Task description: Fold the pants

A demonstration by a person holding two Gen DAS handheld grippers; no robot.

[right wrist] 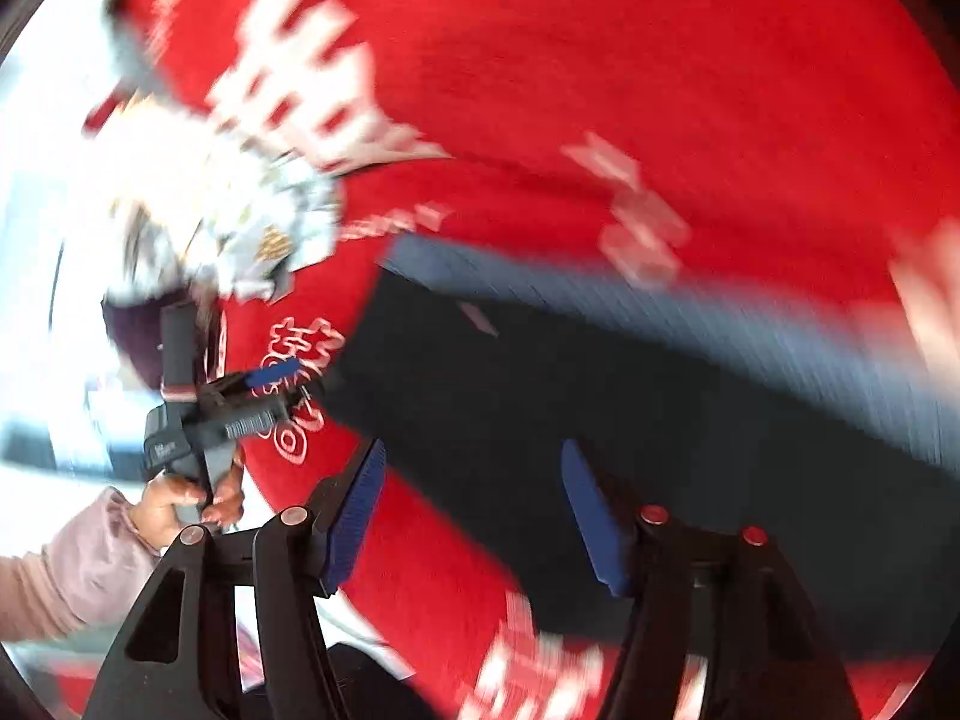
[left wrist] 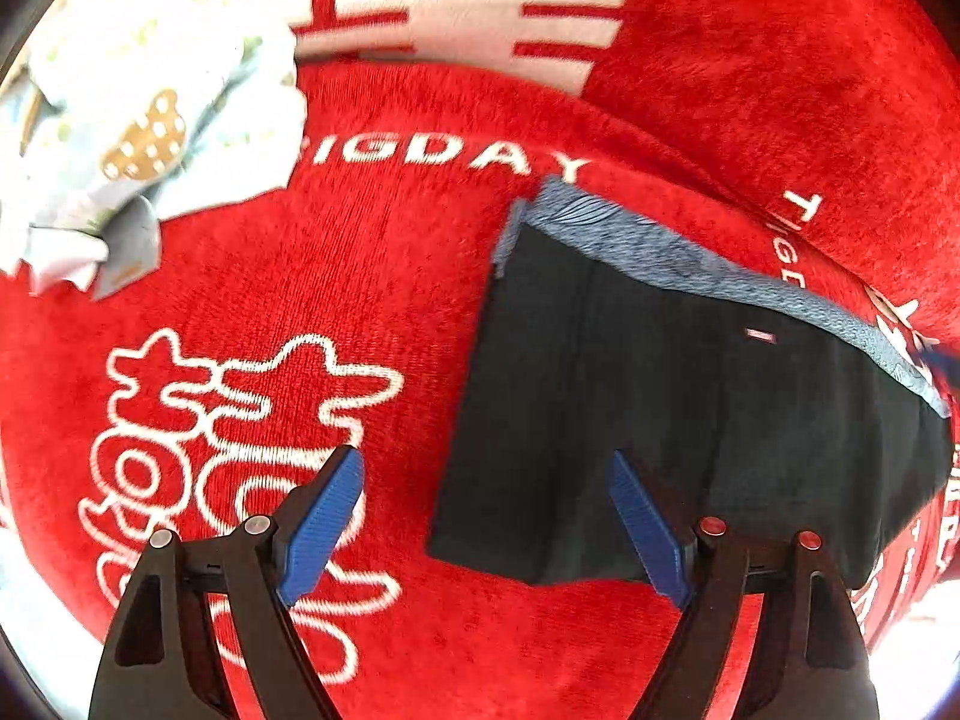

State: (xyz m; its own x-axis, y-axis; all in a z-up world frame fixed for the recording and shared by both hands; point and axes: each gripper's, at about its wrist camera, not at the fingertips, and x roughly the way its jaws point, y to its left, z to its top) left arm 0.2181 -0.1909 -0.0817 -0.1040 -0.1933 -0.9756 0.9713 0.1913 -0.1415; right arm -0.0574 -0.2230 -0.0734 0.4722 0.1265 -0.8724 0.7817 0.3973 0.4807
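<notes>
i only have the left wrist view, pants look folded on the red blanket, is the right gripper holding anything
Observer: no. In the right wrist view the right gripper has its blue pads apart with nothing between them, above the dark pants.
Operator: can you see my left gripper from there
Observer: yes, the left gripper is off the pants' left end over the red blanket, empty and open.
Operator: who's holding it
Observer: a hand in a pale pink sleeve grips its handle.
Operator: is that view sharp
Observer: no, it is heavily motion-blurred; the pale patterned cloth is only a smear there.
</notes>
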